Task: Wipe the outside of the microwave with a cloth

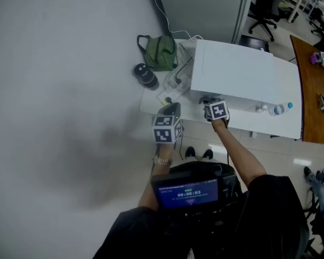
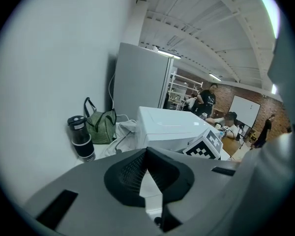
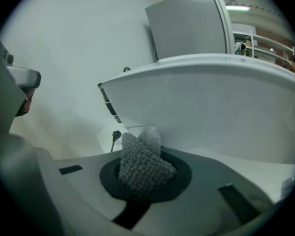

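The white microwave [image 1: 243,72] stands on a white table [image 1: 151,104] against the wall; it also shows in the left gripper view [image 2: 169,129]. My right gripper [image 1: 208,99] is at the microwave's front left lower corner, shut on a grey knitted cloth [image 3: 140,163]. In the right gripper view the cloth sits right up against the microwave's white side [image 3: 211,112]. My left gripper [image 1: 174,107] hovers over the table's front left part, apart from the microwave. Its black pads [image 2: 164,173] meet with nothing between them.
A black flask [image 1: 146,75] and a green bag [image 1: 160,52] sit at the table's back left, with cables [image 1: 175,77] beside the microwave. A clear water bottle [image 1: 276,109] lies at the front right. A wooden table [image 1: 313,90] is farther right; the wall is at the left.
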Demonstrator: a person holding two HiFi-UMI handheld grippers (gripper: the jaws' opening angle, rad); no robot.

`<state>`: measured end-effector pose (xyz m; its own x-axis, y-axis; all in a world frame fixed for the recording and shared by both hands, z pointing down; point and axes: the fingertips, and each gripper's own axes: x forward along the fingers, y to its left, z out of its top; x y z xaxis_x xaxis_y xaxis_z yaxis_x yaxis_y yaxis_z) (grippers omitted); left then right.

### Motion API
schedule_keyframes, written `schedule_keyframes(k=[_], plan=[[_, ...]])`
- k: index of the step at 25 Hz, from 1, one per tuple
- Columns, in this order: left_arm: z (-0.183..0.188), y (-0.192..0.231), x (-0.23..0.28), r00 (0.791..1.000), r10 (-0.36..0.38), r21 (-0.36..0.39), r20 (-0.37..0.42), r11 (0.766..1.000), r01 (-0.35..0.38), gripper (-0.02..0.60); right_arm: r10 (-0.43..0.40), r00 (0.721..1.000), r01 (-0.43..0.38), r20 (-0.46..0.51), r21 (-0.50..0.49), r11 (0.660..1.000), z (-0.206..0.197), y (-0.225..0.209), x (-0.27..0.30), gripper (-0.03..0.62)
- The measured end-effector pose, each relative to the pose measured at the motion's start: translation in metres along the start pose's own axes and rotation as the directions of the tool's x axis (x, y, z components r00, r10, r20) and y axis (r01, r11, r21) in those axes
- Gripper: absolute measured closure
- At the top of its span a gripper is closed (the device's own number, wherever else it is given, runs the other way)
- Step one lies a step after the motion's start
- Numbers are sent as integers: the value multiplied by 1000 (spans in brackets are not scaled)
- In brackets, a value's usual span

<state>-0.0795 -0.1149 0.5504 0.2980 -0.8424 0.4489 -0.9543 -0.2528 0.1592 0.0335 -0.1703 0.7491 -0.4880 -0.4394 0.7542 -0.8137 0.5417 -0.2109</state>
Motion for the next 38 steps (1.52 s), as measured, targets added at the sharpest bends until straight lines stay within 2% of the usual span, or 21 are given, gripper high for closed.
schedule_keyframes(k=[5, 9, 13, 16, 18, 19, 23, 25, 28, 31, 33, 36, 38], plan=[[6, -53, 30, 991, -130, 52, -22, 990, 131, 581, -111, 994, 111, -3, 107, 988, -33, -79, -49, 577], [6, -83, 42, 978, -204, 87, -36, 975, 206, 581, -231, 973, 228, -6, 193, 954, -58, -139, -92, 577], [5, -95, 48, 972, -232, 94, -44, 967, 235, 581, -323, 946, 319, -26, 242, 916, -80, -186, -126, 577], [5, -94, 49, 973, -226, 90, -40, 969, 228, 581, -393, 919, 385, -30, 276, 881, -83, -201, -142, 577], [5, -89, 47, 976, -213, 83, -37, 973, 216, 581, -392, 919, 381, -34, 326, 865, -85, -194, -137, 577], [5, -85, 45, 978, -205, 80, -34, 975, 207, 581, -370, 929, 357, -23, 327, 875, -81, -182, -128, 577], [3, -63, 34, 988, -154, 52, -14, 987, 154, 581, -193, 980, 185, 39, 161, 970, -43, -91, -65, 577], [1, -48, 25, 993, -114, 33, -9, 993, 115, 581, -105, 994, 103, 16, 91, 991, -34, -46, -25, 577], [-6, -26, 9, 999, -52, 7, -5, 999, 52, 581, -9, 999, 8, 36, 30, 1000, -4, 14, 14, 577], [-15, 0, -9, 1000, 17, -23, -7, 1000, -17, 581, -16, 998, 16, 58, -10, 1000, 25, 38, 35, 577], [-19, 16, -20, 998, 61, -45, -8, 997, -62, 581, -28, 999, 29, 35, -23, 999, 29, 39, 48, 577], [-21, 33, -34, 994, 108, -67, -3, 992, -108, 581, -28, 998, 30, -64, 23, 999, 4, 29, 59, 577], [-19, 37, -36, 993, 116, -71, 1, 991, -116, 580, -39, 996, 44, -85, 55, 998, -9, 15, 57, 577]])
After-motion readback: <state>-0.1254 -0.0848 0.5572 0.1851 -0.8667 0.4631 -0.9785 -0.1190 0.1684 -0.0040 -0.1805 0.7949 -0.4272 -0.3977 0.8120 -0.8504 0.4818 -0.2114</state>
